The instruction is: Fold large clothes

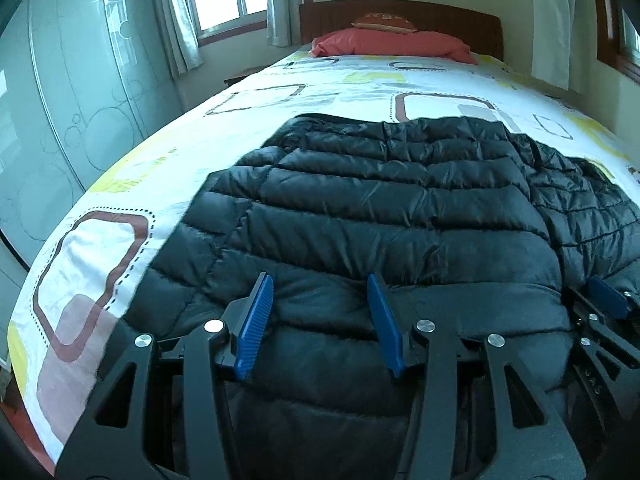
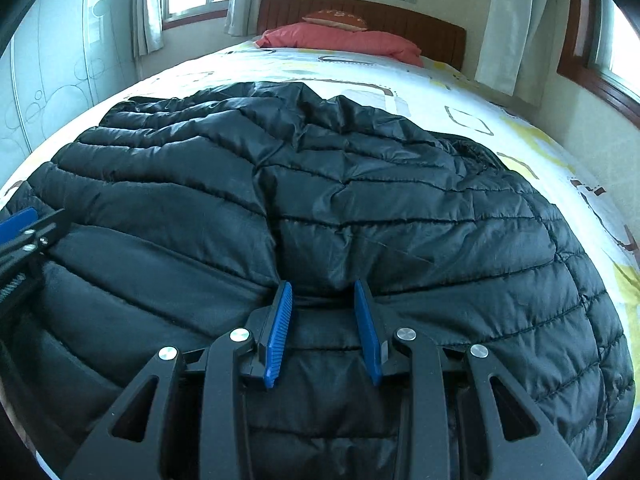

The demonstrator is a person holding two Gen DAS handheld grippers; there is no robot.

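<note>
A large black quilted puffer jacket (image 1: 380, 200) lies spread on the bed; it also fills the right wrist view (image 2: 360, 200). My left gripper (image 1: 320, 284) is open, its blue pads just over the jacket's near edge with nothing between them. My right gripper (image 2: 323, 290) is open too, lying over the near edge where the fabric bunches into a crease. The right gripper's blue pad shows at the far right of the left wrist view (image 1: 608, 296). The left gripper's pad shows at the left edge of the right wrist view (image 2: 18, 220).
The bed has a white sheet (image 1: 100, 264) with brown and yellow square patterns. A red pillow (image 1: 392, 42) and a brown headboard (image 1: 460, 16) are at the far end. A glass wardrobe (image 1: 60, 100) stands left. Curtained windows (image 2: 516, 20) are behind and right.
</note>
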